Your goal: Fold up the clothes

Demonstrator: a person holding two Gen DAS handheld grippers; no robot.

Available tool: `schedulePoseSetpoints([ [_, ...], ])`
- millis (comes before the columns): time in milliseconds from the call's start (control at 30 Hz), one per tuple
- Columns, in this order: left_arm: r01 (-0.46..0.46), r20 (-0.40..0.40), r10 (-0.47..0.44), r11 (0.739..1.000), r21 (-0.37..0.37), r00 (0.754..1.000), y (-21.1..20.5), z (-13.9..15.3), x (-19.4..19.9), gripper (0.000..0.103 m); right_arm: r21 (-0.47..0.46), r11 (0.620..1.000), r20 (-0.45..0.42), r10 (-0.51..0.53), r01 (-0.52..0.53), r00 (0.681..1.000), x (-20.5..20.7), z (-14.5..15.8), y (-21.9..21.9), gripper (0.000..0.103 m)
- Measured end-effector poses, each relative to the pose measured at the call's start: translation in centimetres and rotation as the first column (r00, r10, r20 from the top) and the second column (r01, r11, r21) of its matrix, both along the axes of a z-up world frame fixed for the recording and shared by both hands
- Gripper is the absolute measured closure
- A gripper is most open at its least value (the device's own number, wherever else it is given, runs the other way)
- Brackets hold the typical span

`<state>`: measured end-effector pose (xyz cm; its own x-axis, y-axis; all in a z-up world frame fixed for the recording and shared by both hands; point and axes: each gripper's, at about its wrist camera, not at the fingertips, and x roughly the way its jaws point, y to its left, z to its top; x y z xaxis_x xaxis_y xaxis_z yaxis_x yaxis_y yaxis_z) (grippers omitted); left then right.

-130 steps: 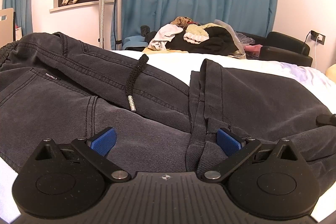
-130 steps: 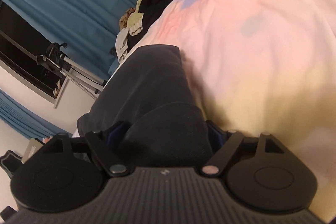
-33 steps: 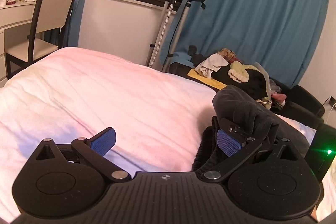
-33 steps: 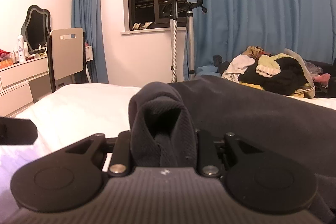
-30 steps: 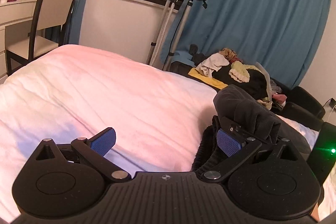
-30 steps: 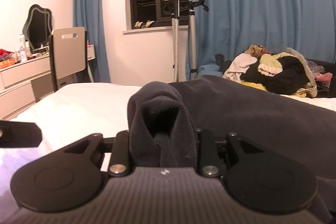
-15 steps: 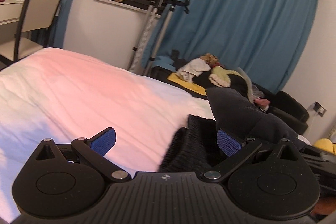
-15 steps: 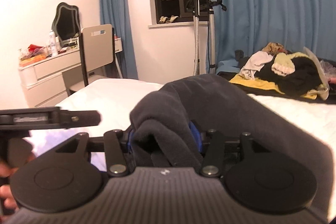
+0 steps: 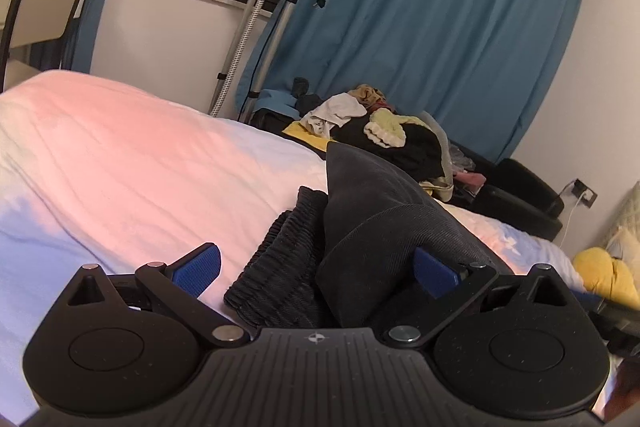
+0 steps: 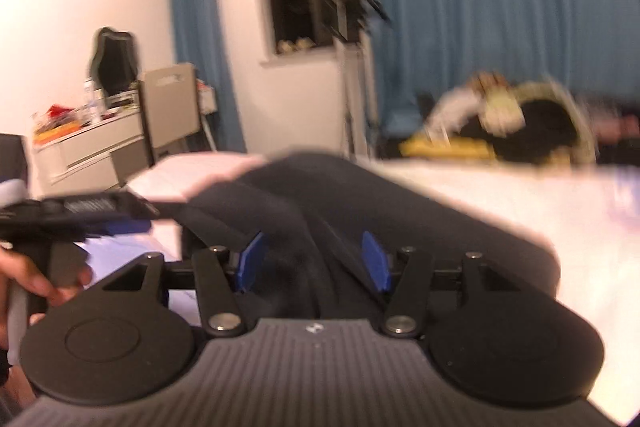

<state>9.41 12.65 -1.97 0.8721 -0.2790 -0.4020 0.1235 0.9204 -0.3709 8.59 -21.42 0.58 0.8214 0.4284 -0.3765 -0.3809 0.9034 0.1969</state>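
Where right view blurs, trousers (image 9: pixel 372 227) sharp — left gripper (image 9: pixel 316 267) agape

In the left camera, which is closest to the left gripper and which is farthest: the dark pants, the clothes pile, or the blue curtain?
1. Dark pants: right at the left gripper, between its jaws.
2. Clothes pile: past the bed's far edge, middle of the view.
3. Blue curtain: at the back wall, behind the pile.
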Motion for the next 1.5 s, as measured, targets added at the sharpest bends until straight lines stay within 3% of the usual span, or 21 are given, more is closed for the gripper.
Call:
schedulePoseSetpoints([
  [133, -0.024, -0.003, 0.024, 0.999, -0.033, 1.0, -0.1, -0.2, 0.1, 0.0, -0.008, 1.0, -0.054, -0.007, 0.007, 0.998, 1.5, -1.2, -0.7, 0.048],
  [267, -0.051, 0.016, 0.051, 0.999, -0.004, 0.999, -0.8, 0.2, -0.3, 0.001, 0.016, 1.0, -0.06, -0.003, 0.004, 0.998, 2.2, -1.6, -1.0, 0.048],
  [533, -0.022, 0.03, 0.026, 0.992, -0.126, 0.999, -0.7, 1.7, -1.4, 0.001, 0.039, 0.999, -0.11, -0.006, 0.011, 0.994, 2.6, -2.5, -1.9, 0.047],
  [767, 0.018, -0.077, -0.042, 0.96, -0.28, 0.996, -0.2, -0.2, -0.7, 0.001, -0.018, 1.0, -0.067, -0.021, 0.02, 0.998, 1.9, -2.3, -1.6, 0.044],
  [933, 0.008, -0.143, -0.063, 0.934, -0.356, 0.988, 0.1, -2.7, 0.7, 0.001, -0.041, 0.999, -0.019, 0.026, -0.027, 0.999, 1.2, -2.1, -1.0, 0.032],
  [1067, 0.04, -0.15, -0.118, 0.896, -0.443, 0.982, -0.3, -4.2, 2.1, 0.001, -0.124, 0.99, 0.004, 0.07, -0.069, 0.998, 0.6, -2.4, 0.6, 0.025],
  [1133, 0.059, -0.149, -0.142, 0.887, -0.459, 0.979, -0.9, -4.8, 2.9, 0.001, -0.179, 0.98, 0.001, 0.094, -0.092, 0.996, 0.5, -3.0, 1.6, 0.021],
  [1200, 0.062, -0.153, -0.138, 0.905, -0.421, 0.979, -1.9, -5.1, 3.7, 0.002, -0.212, 0.972, -0.002, 0.1, -0.099, 0.995, 0.5, -3.6, 2.1, 0.021],
  [1300, 0.037, -0.121, -0.083, 0.939, -0.343, 0.989, -3.1, -5.3, 4.5, 0.03, -0.22, 0.969, -0.006, 0.112, -0.111, 0.994, 0.7, -4.2, 2.5, 0.022],
  [1367, 0.036, -0.097, -0.075, 0.934, -0.356, 0.993, -2.7, -4.9, 5.1, 0.065, -0.218, 0.969, -0.008, 0.121, -0.119, 0.993, 0.8, -4.6, 2.7, 0.036],
  [1400, 0.035, -0.085, -0.07, 0.932, -0.362, 0.994, -2.4, -4.7, 5.4, 0.068, -0.225, 0.967, -0.006, 0.124, -0.123, 0.992, 0.7, -4.8, 2.9, 0.055],
  [1433, 0.035, -0.073, -0.066, 0.929, -0.368, 0.995, -2.2, -4.5, 5.7, 0.071, -0.232, 0.965, -0.003, 0.128, -0.126, 0.992, 0.7, -4.9, 3.1, 0.068],
  [1500, 0.034, -0.049, -0.057, 0.924, -0.38, 0.997, -1.8, -4.1, 6.3, 0.073, -0.233, 0.964, 0.031, 0.141, -0.13, 0.99, 0.5, -4.8, 3.5, 0.08],
])
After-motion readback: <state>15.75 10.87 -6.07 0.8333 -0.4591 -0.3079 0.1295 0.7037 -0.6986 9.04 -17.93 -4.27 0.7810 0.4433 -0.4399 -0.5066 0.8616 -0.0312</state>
